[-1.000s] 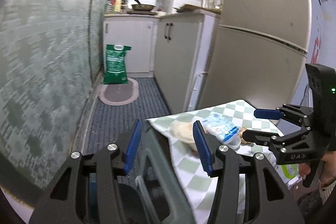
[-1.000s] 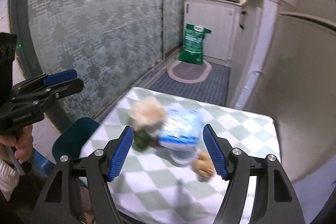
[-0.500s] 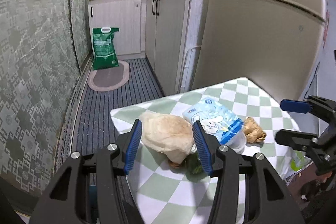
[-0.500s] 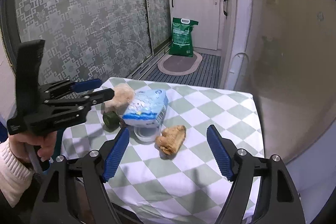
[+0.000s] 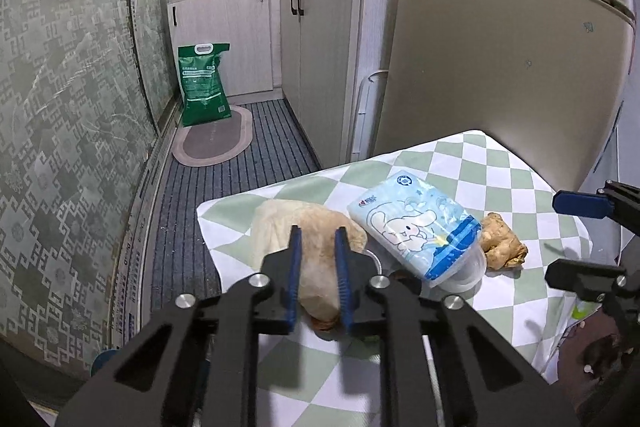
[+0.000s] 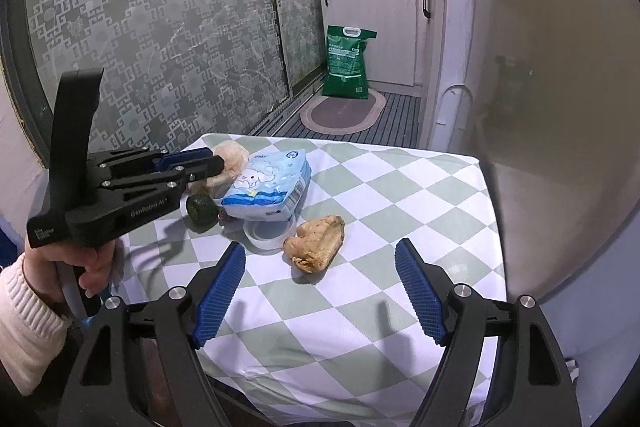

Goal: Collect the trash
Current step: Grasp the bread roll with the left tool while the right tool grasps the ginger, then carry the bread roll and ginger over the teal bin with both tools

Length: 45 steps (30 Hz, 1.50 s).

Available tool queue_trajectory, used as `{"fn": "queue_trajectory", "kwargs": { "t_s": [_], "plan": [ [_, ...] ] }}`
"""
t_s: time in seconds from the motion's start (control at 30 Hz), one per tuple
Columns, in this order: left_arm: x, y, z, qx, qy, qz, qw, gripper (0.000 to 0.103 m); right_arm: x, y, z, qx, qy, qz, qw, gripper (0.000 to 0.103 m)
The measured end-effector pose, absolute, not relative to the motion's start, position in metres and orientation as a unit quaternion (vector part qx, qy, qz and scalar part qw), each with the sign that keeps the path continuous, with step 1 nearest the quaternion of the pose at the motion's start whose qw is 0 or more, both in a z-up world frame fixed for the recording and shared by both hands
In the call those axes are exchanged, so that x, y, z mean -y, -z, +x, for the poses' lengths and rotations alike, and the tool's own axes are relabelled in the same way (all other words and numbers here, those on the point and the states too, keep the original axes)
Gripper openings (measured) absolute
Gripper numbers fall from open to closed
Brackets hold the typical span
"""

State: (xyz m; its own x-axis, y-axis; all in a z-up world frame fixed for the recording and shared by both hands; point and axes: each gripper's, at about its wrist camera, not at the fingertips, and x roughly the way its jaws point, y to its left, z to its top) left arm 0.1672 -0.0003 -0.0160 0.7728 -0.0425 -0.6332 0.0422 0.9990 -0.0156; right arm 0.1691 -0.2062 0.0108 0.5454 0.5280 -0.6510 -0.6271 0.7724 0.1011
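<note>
A crumpled tan bag lies at the left end of a table with a green-and-white checked cloth. My left gripper is shut on the bag, which also shows in the right wrist view. Beside it lie a blue tissue pack resting on a clear plastic lid, a dark green item, and a brown crumpled lump. My right gripper is open and empty, above the table's near edge, short of the lump.
A beige refrigerator stands right behind the table. White kitchen cabinets, a green sack and an oval mat are beyond on the striped floor. A patterned glass sliding door runs along the left.
My left gripper moved in over the table and closed on the tan bag. My right gripper came a little closer to the brown lump and stayed open.
</note>
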Motion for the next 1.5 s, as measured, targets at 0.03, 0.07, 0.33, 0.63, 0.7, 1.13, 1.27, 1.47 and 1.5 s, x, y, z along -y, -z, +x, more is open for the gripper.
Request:
{"fn": "queue_trajectory", "kwargs": {
  "t_s": [0.03,0.07,0.33,0.63,0.7,1.13,1.27,1.47,1.5],
  "plan": [
    [0.001,0.016,0.167,-0.337,0.024,0.001,0.941,0.010,0.205,-0.011,0.169,-0.345,-0.330,-0.073,0.876,0.078],
    [0.001,0.016,0.166,-0.336,0.025,0.004,0.941,0.007,0.204,-0.010,0.169,-0.346,-0.331,-0.074,0.875,0.078],
    [0.003,0.009,0.158,-0.320,0.035,0.003,0.947,0.001,0.192,-0.003,0.172,-0.357,-0.331,-0.083,0.869,0.078],
    [-0.014,-0.012,0.135,-0.280,0.042,-0.040,0.958,0.001,0.182,0.012,0.180,-0.362,-0.307,-0.101,0.874,0.070],
    [-0.017,-0.017,0.130,-0.274,0.044,-0.045,0.960,0.001,0.179,0.013,0.181,-0.360,-0.302,-0.106,0.876,0.058],
    [-0.031,-0.034,0.098,-0.247,0.065,-0.073,0.964,0.001,0.166,0.016,0.190,-0.352,-0.286,-0.123,0.882,0.048],
    [-0.037,-0.036,0.090,-0.244,0.072,-0.078,0.964,0.001,0.162,0.016,0.191,-0.348,-0.281,-0.131,0.884,0.047],
    [-0.050,-0.038,0.077,-0.237,0.062,-0.077,0.967,0.001,0.159,0.015,0.191,-0.344,-0.275,-0.139,0.887,0.043],
    [-0.052,-0.037,0.075,-0.236,0.059,-0.077,0.967,0.001,0.158,0.014,0.190,-0.343,-0.272,-0.144,0.887,0.043]
  ]
}}
